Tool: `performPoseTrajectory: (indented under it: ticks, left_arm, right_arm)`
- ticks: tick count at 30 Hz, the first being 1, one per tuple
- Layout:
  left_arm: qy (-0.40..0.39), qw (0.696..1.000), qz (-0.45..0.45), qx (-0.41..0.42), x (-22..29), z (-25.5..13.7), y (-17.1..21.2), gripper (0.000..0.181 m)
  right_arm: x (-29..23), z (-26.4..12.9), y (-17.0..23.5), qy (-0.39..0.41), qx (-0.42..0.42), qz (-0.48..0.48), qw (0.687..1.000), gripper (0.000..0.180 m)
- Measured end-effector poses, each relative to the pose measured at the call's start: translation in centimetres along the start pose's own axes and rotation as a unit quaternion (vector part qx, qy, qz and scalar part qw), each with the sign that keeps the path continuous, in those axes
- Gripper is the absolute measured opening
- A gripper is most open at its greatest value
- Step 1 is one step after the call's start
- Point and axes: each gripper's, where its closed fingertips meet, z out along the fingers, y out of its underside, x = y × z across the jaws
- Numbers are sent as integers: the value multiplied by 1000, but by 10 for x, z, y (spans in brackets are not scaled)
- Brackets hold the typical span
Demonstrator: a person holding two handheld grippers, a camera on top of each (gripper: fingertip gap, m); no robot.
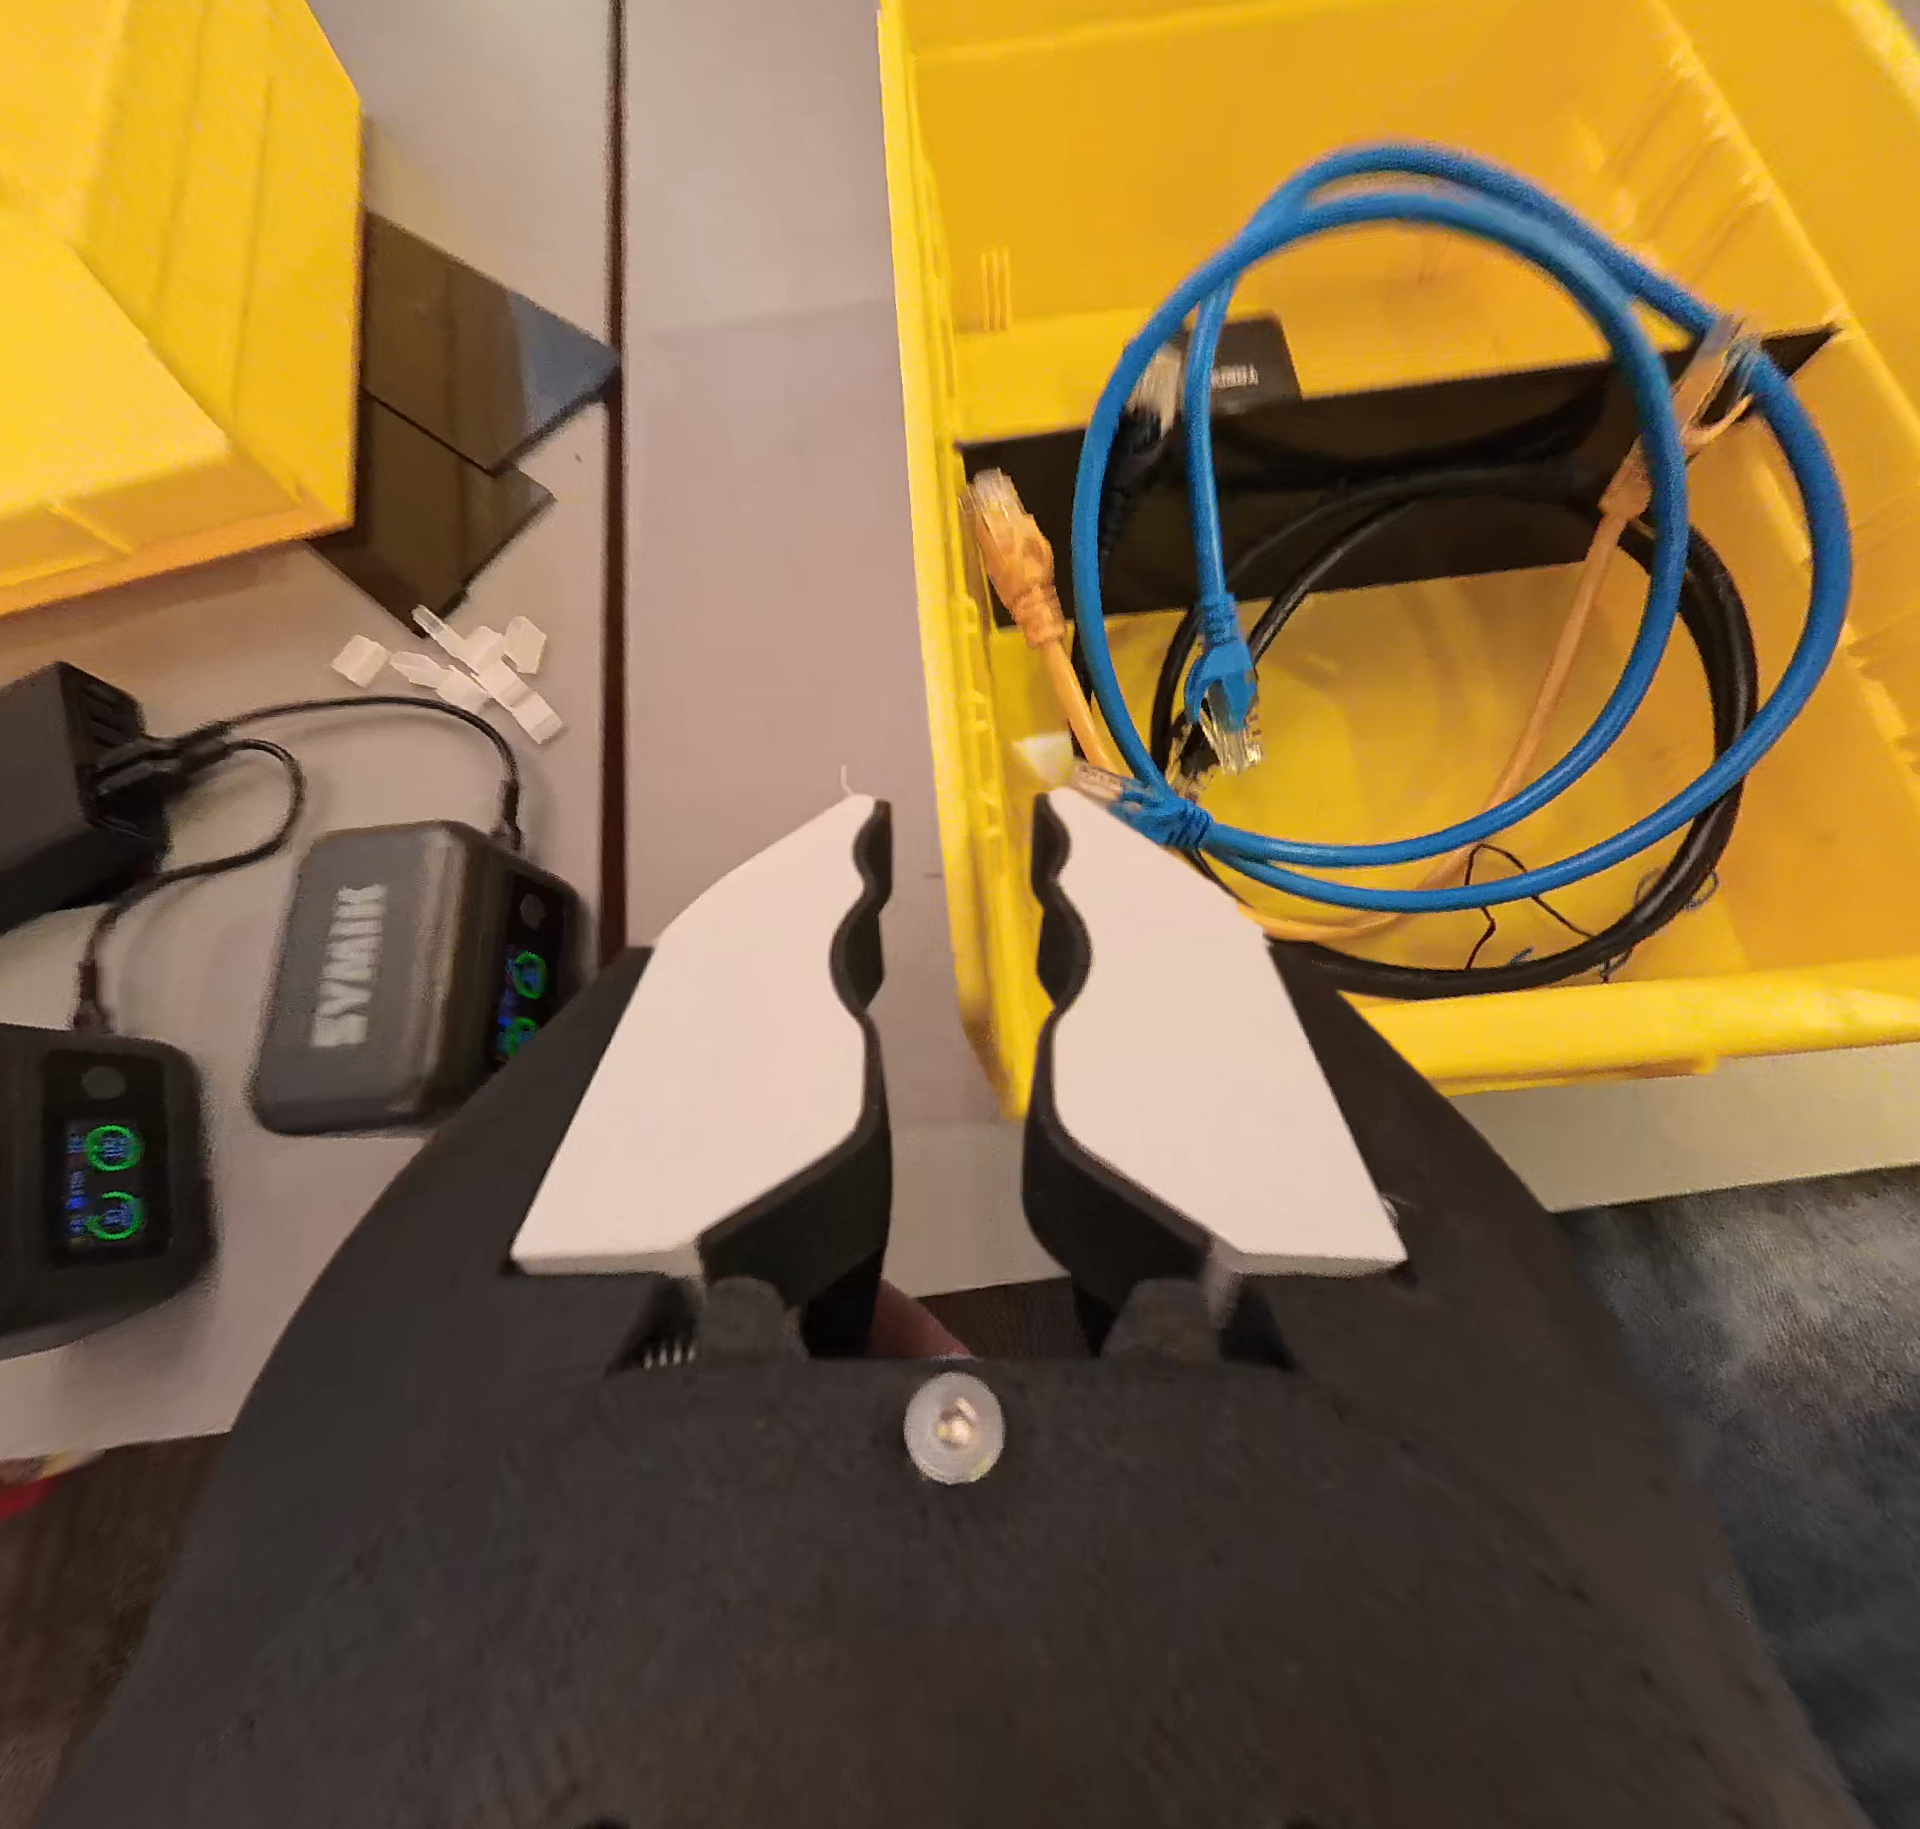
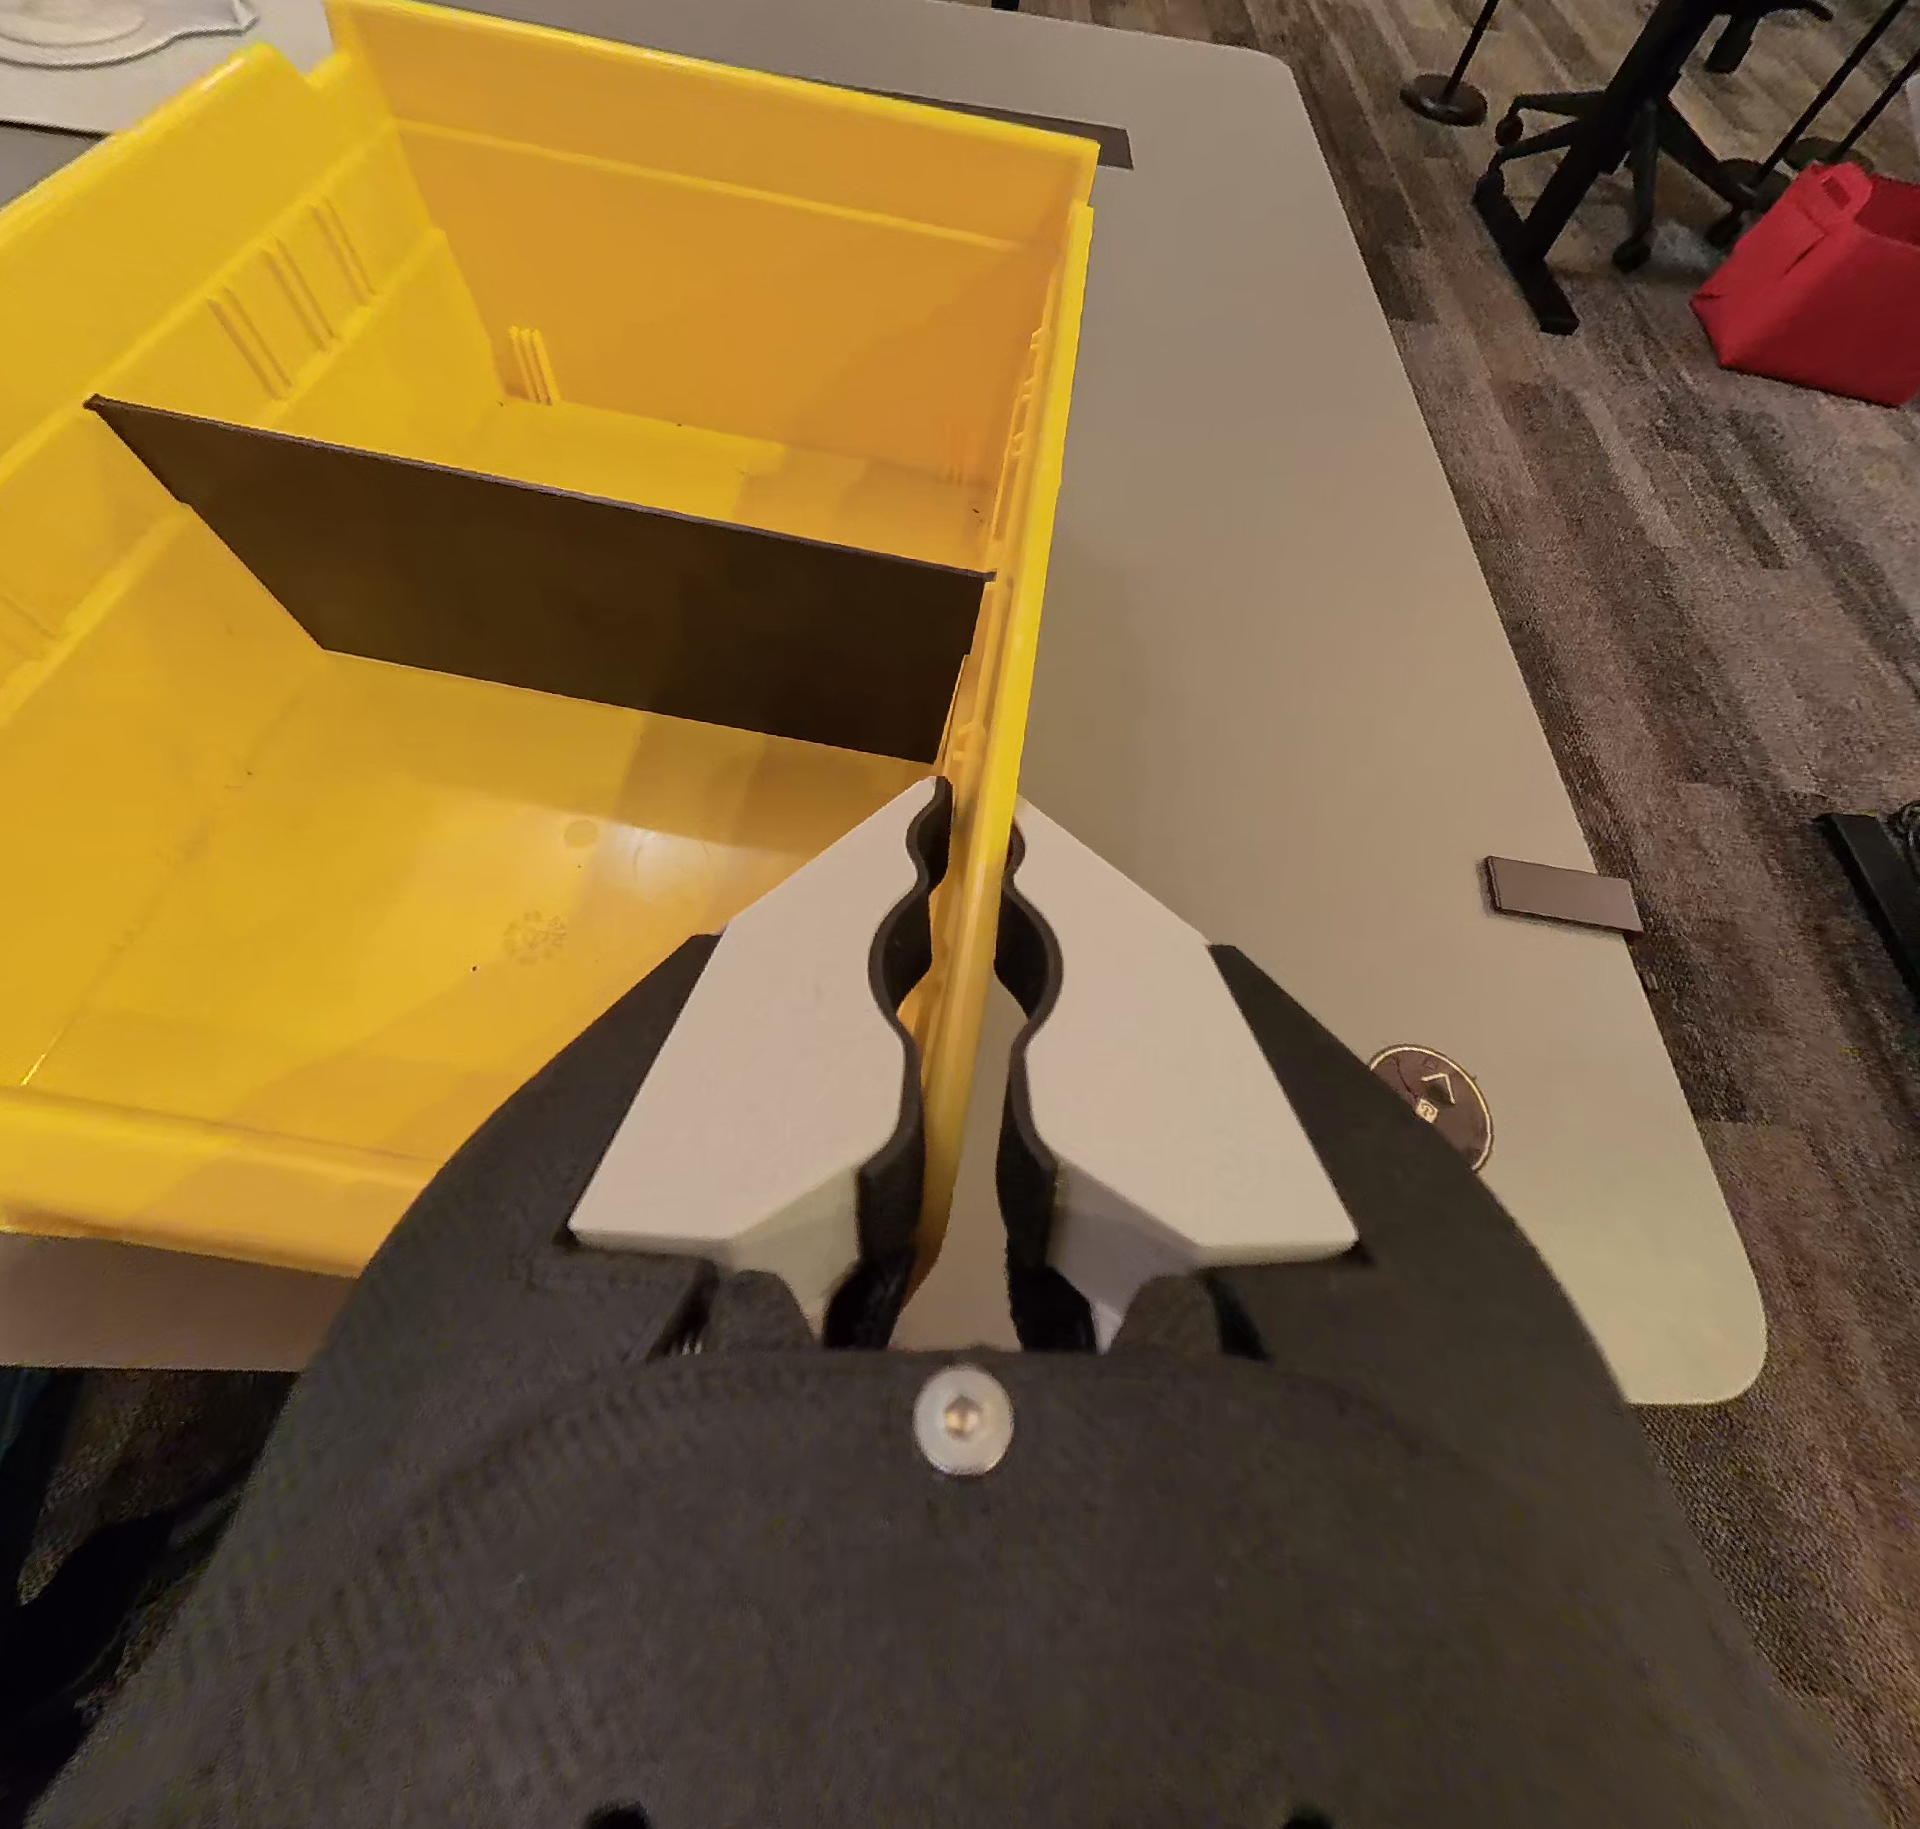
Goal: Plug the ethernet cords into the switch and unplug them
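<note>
Right tool (image 2: 971, 823) is clenching the right wall of an empty yellow bin (image 2: 1029, 553), probably steadying it at the worktop (image 2: 1299, 636) edge. Left tool (image 1: 961, 818) is hovering released, straddling the cord bin's (image 1: 914, 429) left wall; ethernet cords (image 1: 1455, 532) are lying coiled inside it. Switch: cannot tell.

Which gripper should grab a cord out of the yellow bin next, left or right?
Left. The left gripper is open and empty at the yellow plastic bin, near the coiled blue ethernet cord. The right gripper straddles the side wall of an empty yellow divided bin; no cords show there.
</note>
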Motion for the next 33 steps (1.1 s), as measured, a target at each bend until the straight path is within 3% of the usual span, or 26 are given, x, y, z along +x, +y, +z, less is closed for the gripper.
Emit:
performPoseTrajectory:
  ticks: [2, 4, 7, 10, 13, 15, 20, 24, 30, 33]
  left_arm:
    - [-35, 999, 14, 22, -10, -13, -15, 41]
    - [-47, 997, 47, 26, -5, -24, -36, 46]
    - [-34, 993, 107, 31, 24, -29, -86, 49]
    - [6, 987, 162, -3, 66, -8, -132, 64]
    - [24, 965, 248, -85, 93, 38, -152, 79]
    - [32, 949, 274, -156, 99, 72, -150, 88]
    - [70, 915, 247, -311, 98, 133, -125, 82]
    - [60, 885, 225, -403, 88, 159, -93, 84]
    - [46, 859, 192, -473, 79, 176, -56, 88]
    - [45, 845, 187, -499, 76, 181, -39, 77]
  right_arm:
    - [0, -1, 0, -2, 4, -1, 1000, 6]
    - [-2, -5, -5, -13, 13, 3, 1000, 23]
    - [3, -12, -11, 11, 20, -19, 1000, 34]
    - [4, -20, -24, 34, 40, -40, 998, 34]
    - [-6, -28, -39, 47, 62, -69, 995, 34]
    - [-12, -33, -47, 57, 72, -91, 992, 34]
    - [-33, -39, -60, 44, 90, -118, 988, 31]
    - [-42, -41, -62, 32, 96, -128, 987, 28]
    - [-48, -35, -58, 21, 95, -132, 987, 26]
    - [-51, -33, -59, 19, 96, -135, 986, 26]
